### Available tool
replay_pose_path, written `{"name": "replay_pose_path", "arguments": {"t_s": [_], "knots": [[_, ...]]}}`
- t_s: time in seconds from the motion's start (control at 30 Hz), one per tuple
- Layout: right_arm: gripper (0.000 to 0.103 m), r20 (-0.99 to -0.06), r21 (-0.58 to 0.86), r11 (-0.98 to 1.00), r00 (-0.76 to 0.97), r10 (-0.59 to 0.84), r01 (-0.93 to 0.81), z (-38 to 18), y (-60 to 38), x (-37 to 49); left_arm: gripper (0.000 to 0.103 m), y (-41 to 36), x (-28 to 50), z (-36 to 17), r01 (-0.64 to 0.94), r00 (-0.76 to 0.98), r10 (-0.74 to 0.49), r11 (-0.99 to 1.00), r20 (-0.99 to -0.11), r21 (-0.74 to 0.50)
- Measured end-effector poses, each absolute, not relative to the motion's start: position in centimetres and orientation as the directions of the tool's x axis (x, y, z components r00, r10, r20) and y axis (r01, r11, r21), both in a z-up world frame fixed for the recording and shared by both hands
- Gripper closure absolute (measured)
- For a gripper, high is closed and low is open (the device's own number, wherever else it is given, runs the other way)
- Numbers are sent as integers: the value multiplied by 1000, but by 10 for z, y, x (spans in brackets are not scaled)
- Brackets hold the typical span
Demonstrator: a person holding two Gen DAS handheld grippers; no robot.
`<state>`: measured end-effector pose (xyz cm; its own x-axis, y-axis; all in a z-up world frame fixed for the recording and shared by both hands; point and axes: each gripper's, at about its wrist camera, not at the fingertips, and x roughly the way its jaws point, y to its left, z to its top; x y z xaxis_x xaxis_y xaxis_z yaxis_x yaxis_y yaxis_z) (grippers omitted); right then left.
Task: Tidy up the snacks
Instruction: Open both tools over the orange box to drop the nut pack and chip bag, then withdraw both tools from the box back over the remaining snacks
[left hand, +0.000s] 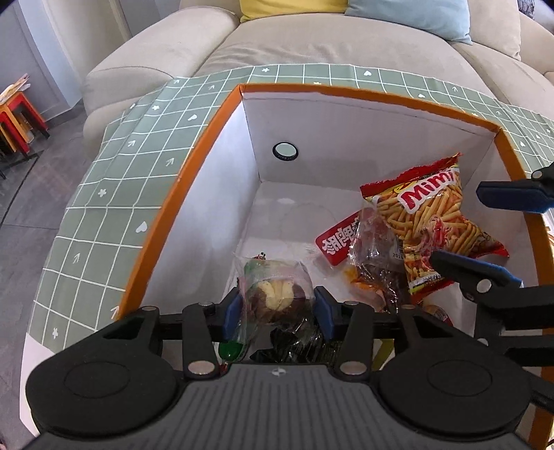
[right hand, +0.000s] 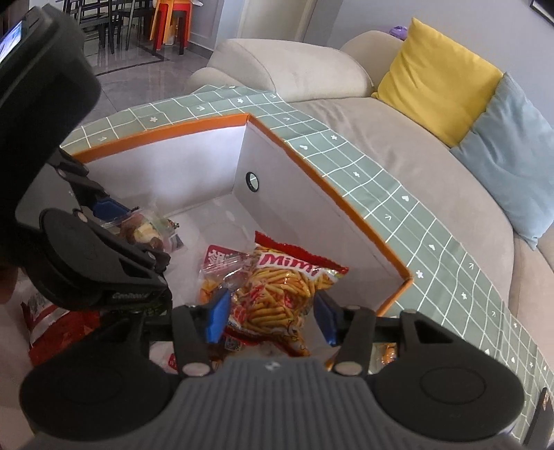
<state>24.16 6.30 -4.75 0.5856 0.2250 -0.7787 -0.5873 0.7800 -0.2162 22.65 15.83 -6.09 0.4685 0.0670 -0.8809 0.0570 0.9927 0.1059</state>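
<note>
**Both jaws parted over snacks inside the box**

My left gripper (left hand: 277,308) points down into the box (left hand: 194,166). Its jaws stand apart, blue pads on either side of the cookie pack (left hand: 277,289), a clear wrapper with pale and dark cookies. Pads look just beside the wrapper; cannot tell whether they still touch it. The pack sits low at the near-left of the box floor, over dark crinkled wrapping.

My right gripper (right hand: 271,316) also points down into the box. Its jaws are parted, the Mimi chip bag (right hand: 277,294) between the pads with gaps showing on both sides, so no grip. From the left wrist view the same bag (left hand: 436,221) leans against the right wall, red and yellow, with my right jaws spread around its lower corner.

Just left of the chip bag lies a clear candy packet (left hand: 372,242) on top of a red packet with white characters (left hand: 337,242). More orange and red wrappers crowd the near-right corner, too cluttered to name.

The box has white inner walls, an orange rim and a round grommet hole (left hand: 285,151) in the far wall. It stands on a counter covered by a green grid cloth (left hand: 104,194). Beyond is a beige sofa (left hand: 311,41) with a yellow cushion (right hand: 436,79) and a light blue cushion (right hand: 512,152). Red and orange stools (right hand: 169,24) stand on the grey floor further off.
</note>
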Motion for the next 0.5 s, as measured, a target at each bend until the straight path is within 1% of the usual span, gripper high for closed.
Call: {"name": "replay_pose_path", "arguments": {"t_s": [0.03, 0.1, 0.23, 0.37, 0.43, 0.5], "knots": [[50, -776, -216, 782, 589, 226, -585, -45, 62, 240, 44, 158, 225, -59, 53, 472, 68, 993, -879, 105], [43, -771, -210, 789, 594, 230, -578, -41, 60, 238, 42, 158, 223, -55, 50, 478, 66, 993, -876, 102], [38, -758, -201, 800, 607, 238, -565, -29, 55, 232, 31, 156, 216, -44, 42, 503, 80, 992, -861, 116], [32, -743, -195, 814, 624, 242, -548, -15, 47, 224, 27, 154, 205, -26, 24, 547, 74, 994, -834, 104], [24, -737, -176, 832, 631, 242, -526, -7, 41, 221, 26, 151, 198, -16, 21, 566, 63, 996, -822, 90], [24, -741, -155, 848, 628, 240, -506, 0, 33, 217, 25, 149, 191, -7, 13, 586, 67, 996, -808, 91]]}}
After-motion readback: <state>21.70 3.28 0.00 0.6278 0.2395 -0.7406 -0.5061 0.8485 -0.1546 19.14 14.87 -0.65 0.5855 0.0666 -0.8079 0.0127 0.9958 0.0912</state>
